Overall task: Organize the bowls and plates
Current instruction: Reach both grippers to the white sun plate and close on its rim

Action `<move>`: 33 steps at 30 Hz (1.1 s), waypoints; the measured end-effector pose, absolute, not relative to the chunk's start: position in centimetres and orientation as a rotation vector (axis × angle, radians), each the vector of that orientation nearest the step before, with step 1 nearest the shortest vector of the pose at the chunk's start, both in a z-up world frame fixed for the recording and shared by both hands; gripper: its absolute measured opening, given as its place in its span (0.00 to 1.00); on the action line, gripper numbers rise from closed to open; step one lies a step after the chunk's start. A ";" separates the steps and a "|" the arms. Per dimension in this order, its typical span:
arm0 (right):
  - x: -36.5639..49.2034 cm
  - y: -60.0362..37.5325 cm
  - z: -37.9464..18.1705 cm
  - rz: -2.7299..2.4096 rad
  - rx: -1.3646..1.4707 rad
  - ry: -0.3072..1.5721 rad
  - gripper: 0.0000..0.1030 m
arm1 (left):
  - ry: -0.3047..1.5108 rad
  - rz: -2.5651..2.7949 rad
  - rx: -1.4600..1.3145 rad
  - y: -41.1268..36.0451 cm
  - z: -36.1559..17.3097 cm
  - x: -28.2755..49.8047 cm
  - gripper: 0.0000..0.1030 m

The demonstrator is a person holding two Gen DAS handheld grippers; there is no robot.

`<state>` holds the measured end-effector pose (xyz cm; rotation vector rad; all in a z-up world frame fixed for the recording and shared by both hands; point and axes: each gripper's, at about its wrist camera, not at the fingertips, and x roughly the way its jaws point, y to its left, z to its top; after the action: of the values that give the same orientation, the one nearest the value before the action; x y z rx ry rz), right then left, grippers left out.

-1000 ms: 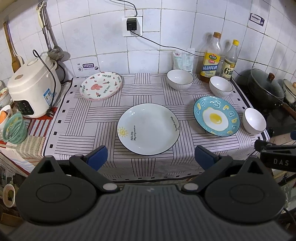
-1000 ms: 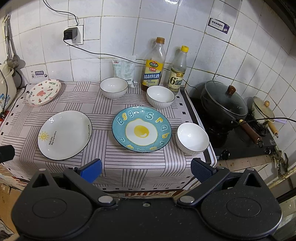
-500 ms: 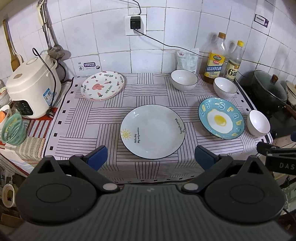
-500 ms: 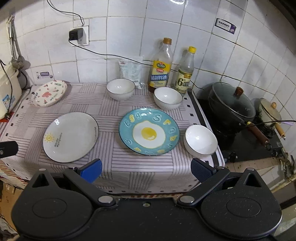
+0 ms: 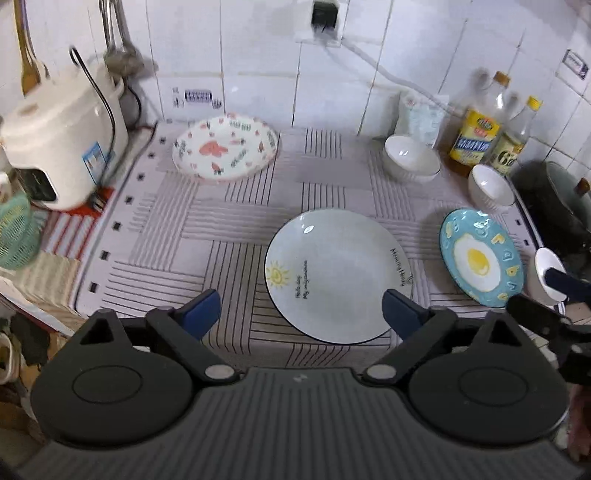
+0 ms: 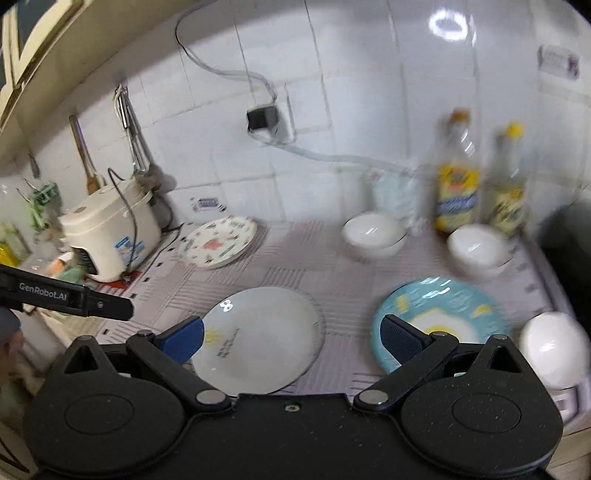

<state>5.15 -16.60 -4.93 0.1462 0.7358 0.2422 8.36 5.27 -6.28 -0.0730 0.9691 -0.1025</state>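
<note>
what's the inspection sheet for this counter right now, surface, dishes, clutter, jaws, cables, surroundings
surface: striped cloth covers the counter, lying flat
job's things: sun plate, egg plate, pink-print plate; three white bowls, all apart, none stacked
clutter: two bottles and a packet at the wall
grippers: left gripper and right gripper have jaws open, holding nothing
cables: cord from wall plug; rice cooker cord
surroundings: rice cooker, green basket, dark pot, hanging utensils
</note>
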 end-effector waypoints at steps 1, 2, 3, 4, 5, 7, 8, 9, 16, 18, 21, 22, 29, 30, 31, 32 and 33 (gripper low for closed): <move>5.8 -16.5 -5.9 0.256 0.145 0.744 0.93 | 0.988 -0.095 -0.083 5.5 -7.1 8.8 0.83; 6.5 -16.4 -7.0 0.272 0.143 0.757 0.92 | 1.012 -0.094 -0.103 5.8 -8.2 9.5 0.81; 7.3 -16.2 -8.1 0.288 0.149 0.776 0.90 | 1.031 -0.093 -0.120 6.1 -9.1 10.0 0.79; 7.9 -16.0 -9.2 0.304 0.161 0.796 0.88 | 1.045 -0.089 -0.129 6.3 -10.1 10.6 0.77; 8.2 -15.9 -10.1 0.318 0.173 0.812 0.87 | 1.052 -0.077 -0.127 6.4 -11.0 11.1 0.77; 9.1 -15.7 -11.9 0.337 0.203 0.849 0.85 | 1.060 -0.067 -0.119 6.5 -12.7 11.9 0.76; 9.5 -15.7 -12.9 0.344 0.230 0.856 0.83 | 1.062 -0.061 -0.118 6.5 -13.4 12.3 0.76; 10.0 -15.6 -14.0 0.339 0.242 0.869 0.83 | 1.074 -0.056 -0.119 6.6 -14.4 12.9 0.76; 12.0 -15.5 -18.5 0.292 0.324 0.944 0.70 | 1.162 0.004 -0.168 7.5 -18.5 16.2 0.71; 12.5 -15.7 -19.4 0.273 0.344 0.970 0.60 | 1.182 0.017 -0.155 7.5 -19.4 16.8 0.66; 12.9 -16.2 -20.1 0.266 0.392 0.993 0.46 | 1.194 -0.003 -0.142 7.0 -20.4 17.3 0.59; 13.0 -16.4 -20.2 0.262 0.407 0.995 0.37 | 1.197 -0.008 -0.138 6.9 -20.7 17.5 0.55; 13.4 -16.9 -20.7 0.253 0.462 1.039 0.15 | 1.222 -0.064 -0.227 6.8 -21.9 19.1 0.19; 13.5 -16.9 -20.6 0.254 0.461 1.045 0.15 | 1.214 -0.079 -0.220 6.7 -21.9 19.3 0.16; 13.6 -17.0 -20.7 0.254 0.467 1.051 0.15 | 1.214 -0.080 -0.212 6.4 -21.9 19.3 0.16; 13.7 -17.1 -20.7 0.253 0.479 1.059 0.14 | 1.213 -0.082 -0.208 6.3 -21.9 19.3 0.16; 13.8 -17.2 -20.8 0.251 0.494 1.068 0.14 | 1.214 -0.087 -0.204 6.3 -22.0 19.4 0.16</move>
<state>13.82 -17.21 -20.84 0.4938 1.0679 0.2507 19.41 6.29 -21.97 -0.2045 1.2141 -0.0867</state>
